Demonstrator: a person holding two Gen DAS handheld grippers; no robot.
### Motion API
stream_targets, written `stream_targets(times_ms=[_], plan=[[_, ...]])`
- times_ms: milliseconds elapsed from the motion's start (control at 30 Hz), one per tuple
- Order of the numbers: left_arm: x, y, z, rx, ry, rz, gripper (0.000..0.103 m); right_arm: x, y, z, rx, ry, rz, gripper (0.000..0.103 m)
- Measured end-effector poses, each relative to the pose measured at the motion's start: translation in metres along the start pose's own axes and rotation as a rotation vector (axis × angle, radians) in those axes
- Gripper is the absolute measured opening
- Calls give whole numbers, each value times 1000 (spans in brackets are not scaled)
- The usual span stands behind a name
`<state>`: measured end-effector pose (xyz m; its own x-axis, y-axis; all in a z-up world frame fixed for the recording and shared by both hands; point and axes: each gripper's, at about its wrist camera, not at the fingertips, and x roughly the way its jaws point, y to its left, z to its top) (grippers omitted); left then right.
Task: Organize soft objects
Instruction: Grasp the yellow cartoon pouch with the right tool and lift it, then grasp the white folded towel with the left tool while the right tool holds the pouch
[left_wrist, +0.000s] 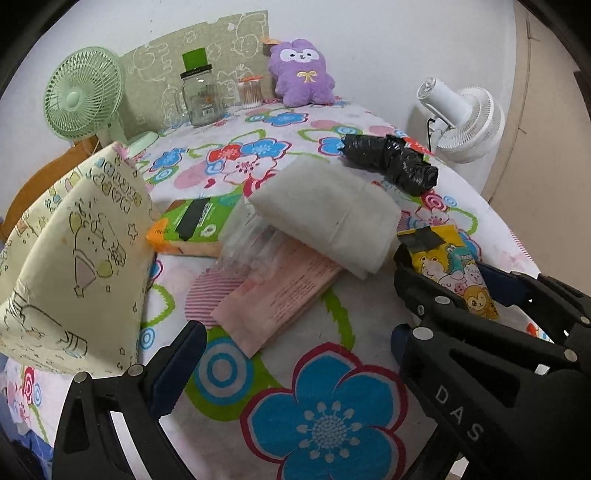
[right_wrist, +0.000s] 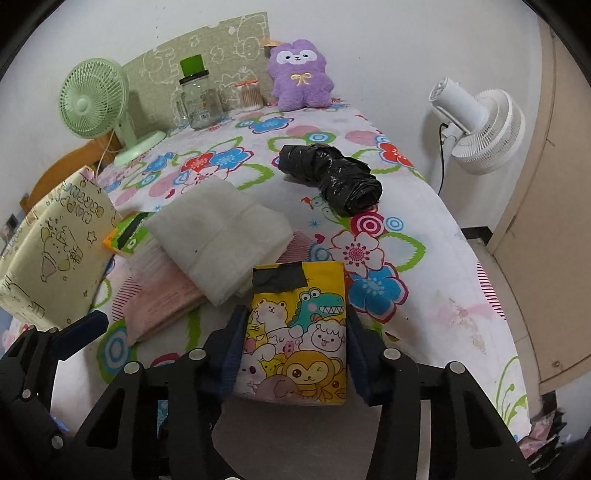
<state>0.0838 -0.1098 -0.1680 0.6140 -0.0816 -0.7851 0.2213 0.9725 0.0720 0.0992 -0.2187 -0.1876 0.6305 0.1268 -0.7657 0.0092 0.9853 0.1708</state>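
A yellow cartoon-print soft pack (right_wrist: 299, 336) lies on the flowered sheet (right_wrist: 436, 295), and my right gripper (right_wrist: 295, 347) is shut on it, one blue pad pressing each side. The same yellow pack (left_wrist: 458, 266) shows at the right of the left wrist view. My left gripper (left_wrist: 295, 354) stands open just above the sheet with nothing between its fingers. Beyond it lie a pink pack (left_wrist: 280, 291) and, overlapping that, a folded white cloth bundle (left_wrist: 328, 214). A cream printed cushion (left_wrist: 70, 266) leans at the left.
A green and orange tissue pack (left_wrist: 195, 218) lies behind the pink pack. A crumpled black bag roll (left_wrist: 391, 162) lies farther back on the right. By the wall stand a purple plush (left_wrist: 301, 72), a glass jar (left_wrist: 201, 96), a green fan (left_wrist: 85, 92) and a white fan (left_wrist: 461, 118).
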Motion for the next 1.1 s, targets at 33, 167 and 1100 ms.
stream_targets(times_ms=[33,167,1100], plan=[[-1,-1,2,2,-2,-2,100,0,-1,2,0,-1,5,51],[-3,-3,9,3,-9,-1,100,-8,-3,8,6,-22,13,50],[27,-22,76,75,-72,57,101,4,-30,59,84,-74,31,50]])
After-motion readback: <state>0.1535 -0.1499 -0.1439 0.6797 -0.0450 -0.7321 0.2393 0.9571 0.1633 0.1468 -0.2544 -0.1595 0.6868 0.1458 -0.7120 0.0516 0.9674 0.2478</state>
